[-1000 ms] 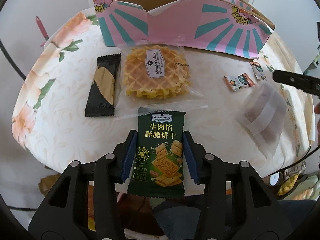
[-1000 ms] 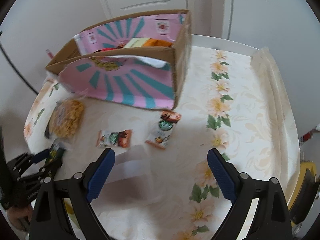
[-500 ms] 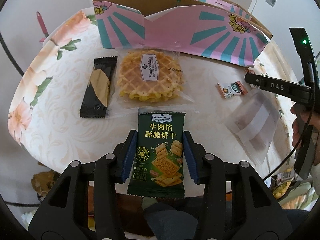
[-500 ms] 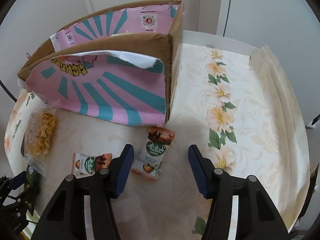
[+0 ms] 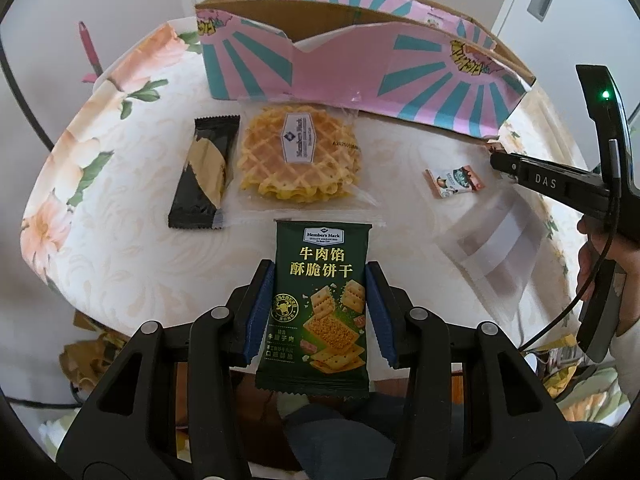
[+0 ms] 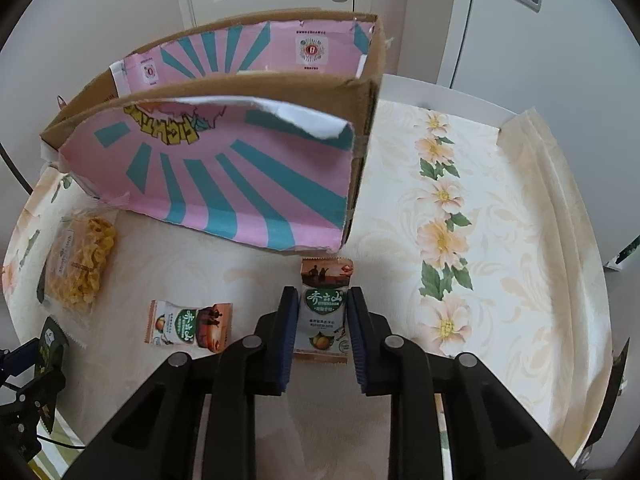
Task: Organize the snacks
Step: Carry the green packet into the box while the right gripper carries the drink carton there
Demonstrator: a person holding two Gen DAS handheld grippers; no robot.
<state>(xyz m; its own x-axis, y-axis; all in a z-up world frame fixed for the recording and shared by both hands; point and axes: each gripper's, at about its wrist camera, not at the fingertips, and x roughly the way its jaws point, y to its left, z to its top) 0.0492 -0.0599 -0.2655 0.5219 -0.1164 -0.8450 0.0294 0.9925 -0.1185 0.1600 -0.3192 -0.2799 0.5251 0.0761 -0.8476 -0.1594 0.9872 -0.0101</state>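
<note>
Left gripper (image 5: 320,312) clamped on green cracker pack (image 5: 320,304), blue pads touching both its long edges, pack held upright above the near table edge, in front of the box (image 5: 360,64). Right gripper (image 6: 322,332) closed down around a small sachet (image 6: 323,312); pads sit against both its sides, sachet lying flat on the tablecloth (image 6: 500,240) just in front of the box's right corner. Whether it is squeezed tight or only touching, cannot tell for sure, but the fingers look pressed on it.

Box is pink with teal rays, open top, standing at the far side of the table. Waffle pack (image 5: 300,156) lies touching the box's front wall, near its middle. Black bar (image 5: 206,172) just left of the waffle, also in front of the box. Second sachet (image 6: 190,324) lies flat in front of the box, left of the right gripper, apart from it. Clear empty wrapper (image 5: 496,252) lies further in front of the box toward its right end, near the table edge.
</note>
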